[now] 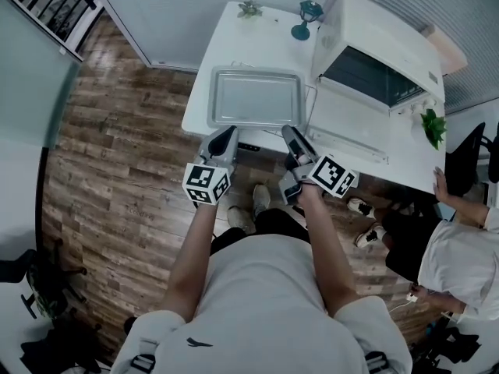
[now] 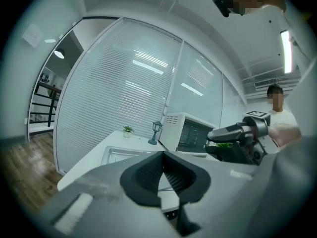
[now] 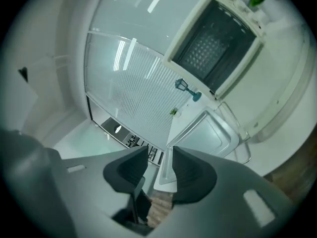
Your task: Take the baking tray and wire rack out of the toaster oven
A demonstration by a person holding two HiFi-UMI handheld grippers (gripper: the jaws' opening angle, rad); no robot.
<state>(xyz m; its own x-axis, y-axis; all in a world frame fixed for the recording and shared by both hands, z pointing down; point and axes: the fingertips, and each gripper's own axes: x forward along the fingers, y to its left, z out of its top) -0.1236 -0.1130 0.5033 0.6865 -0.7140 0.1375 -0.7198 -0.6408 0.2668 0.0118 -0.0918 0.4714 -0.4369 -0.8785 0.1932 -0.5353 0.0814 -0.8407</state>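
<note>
You stand on a wood-plank floor (image 1: 117, 170) before a white tabletop (image 1: 234, 45).

In the head view, the silver rectangular metal baking tray (image 1: 256, 97) lies flat on that tabletop, out of the white toaster oven (image 1: 390, 33), which stands just to the tray's right with its drop-down door (image 1: 343, 123) lowered. A small potted plant (image 1: 250, 8) and a teal lamp-shaped ornament (image 1: 306, 18) sit behind the tray, and a leafy green plant (image 1: 433, 127) is at the tabletop's right edge. Only this view shows the seated person (image 1: 460, 263) at your right. Your left hand-held gripper (image 1: 226, 133) and right hand-held gripper (image 1: 293, 136) hover at the tray's near edge, apart from it.

The left gripper view adds what the head view cannot: the left jaws have their tips together, with nothing between them. The tray lies beyond them, the right hand-held gripper crosses in front of the oven, and a slatted glass wall (image 2: 133, 93) rises behind.

The right gripper view, rolled sideways, shows the right jaws slightly apart and empty, with the tray's corner past the gap. It alone looks into the dark oven cavity. A faint grid shows there, but you cannot tell whether that is the wire rack.
</note>
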